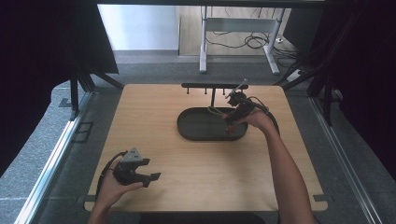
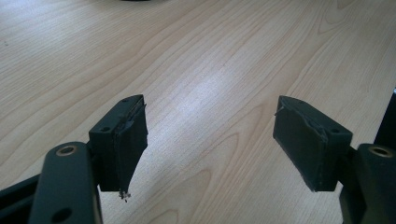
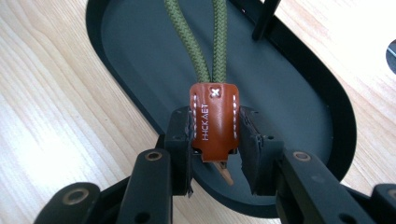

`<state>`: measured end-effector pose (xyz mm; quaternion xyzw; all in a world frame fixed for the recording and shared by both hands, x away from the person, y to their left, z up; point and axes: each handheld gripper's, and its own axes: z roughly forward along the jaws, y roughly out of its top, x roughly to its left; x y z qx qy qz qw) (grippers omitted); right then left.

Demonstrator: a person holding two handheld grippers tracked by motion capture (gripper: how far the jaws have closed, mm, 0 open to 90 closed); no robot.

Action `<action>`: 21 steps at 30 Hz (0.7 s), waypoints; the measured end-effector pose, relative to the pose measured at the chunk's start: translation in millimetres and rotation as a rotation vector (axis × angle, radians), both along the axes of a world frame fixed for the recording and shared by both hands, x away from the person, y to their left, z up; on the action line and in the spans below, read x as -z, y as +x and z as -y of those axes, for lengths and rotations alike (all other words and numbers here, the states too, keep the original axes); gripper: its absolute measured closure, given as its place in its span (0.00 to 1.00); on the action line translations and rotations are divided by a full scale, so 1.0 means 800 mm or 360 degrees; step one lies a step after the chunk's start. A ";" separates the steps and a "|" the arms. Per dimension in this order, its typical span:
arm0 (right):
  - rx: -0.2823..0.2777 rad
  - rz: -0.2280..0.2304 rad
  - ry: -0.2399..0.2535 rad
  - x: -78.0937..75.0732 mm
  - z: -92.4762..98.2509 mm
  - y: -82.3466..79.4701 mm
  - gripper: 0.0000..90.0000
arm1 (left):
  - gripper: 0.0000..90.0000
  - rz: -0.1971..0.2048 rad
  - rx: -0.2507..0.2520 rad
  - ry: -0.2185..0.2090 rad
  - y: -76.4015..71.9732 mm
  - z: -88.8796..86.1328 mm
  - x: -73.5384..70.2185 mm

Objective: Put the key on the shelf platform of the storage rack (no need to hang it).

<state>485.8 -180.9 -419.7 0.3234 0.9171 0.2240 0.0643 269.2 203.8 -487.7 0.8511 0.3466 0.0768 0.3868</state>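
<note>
Nearest the person, at about seven o'clock on the wooden table (image 1: 187, 172), the left gripper (image 1: 150, 170) rests low with its jaws spread wide and nothing but bare wood grain between them, as the left gripper view confirms (image 2: 210, 140). It looks idle, waiting its turn.

Farther out, near the table's middle and a little toward one o'clock, lies the dark oval tray (image 1: 187, 128). The right gripper (image 1: 230, 122) hangs over the tray's right end, jaws clamped on a brown leather tab (image 3: 214, 122) stitched in white. Two strands of an olive-green cord (image 3: 196, 42) run from the tab's top away toward twelve o'clock in the right gripper view, over the tray floor (image 3: 140, 51). The tab sits upright between the pads, squeezed from both sides; whether its lower end touches the tray I cannot tell.

Beyond the tray, at twelve o'clock, stands a black hanger stand (image 1: 213, 87) with a crossbar and small pegs, its post rising from the tray's far side.

Judging by this, the step in hand is carrying the keyring strap, either setting it into the tray or lifting it toward the pegs. If hanging is meant, the next move calls for raising the tab so the loop opens, then steering it over a peg before letting go.
</note>
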 end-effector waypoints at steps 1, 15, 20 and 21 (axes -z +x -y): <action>-0.0002 -0.0002 0.0003 0.002 0.000 0.001 0.74 | 0.29 0.0000 0.0001 0.0004 0.000 0.000 0.000; -0.0005 -0.0034 -0.0030 0.026 -0.007 0.004 0.74 | 0.29 -0.0005 0.0005 0.0009 0.000 0.001 0.001; -0.0021 -0.0032 -0.0041 0.028 -0.011 0.004 0.73 | 0.29 -0.0004 0.0007 0.0011 0.000 0.000 0.001; -0.0021 -0.0032 -0.0047 0.028 -0.012 0.003 0.73 | 0.29 -0.0005 0.0008 0.0013 0.000 0.000 0.001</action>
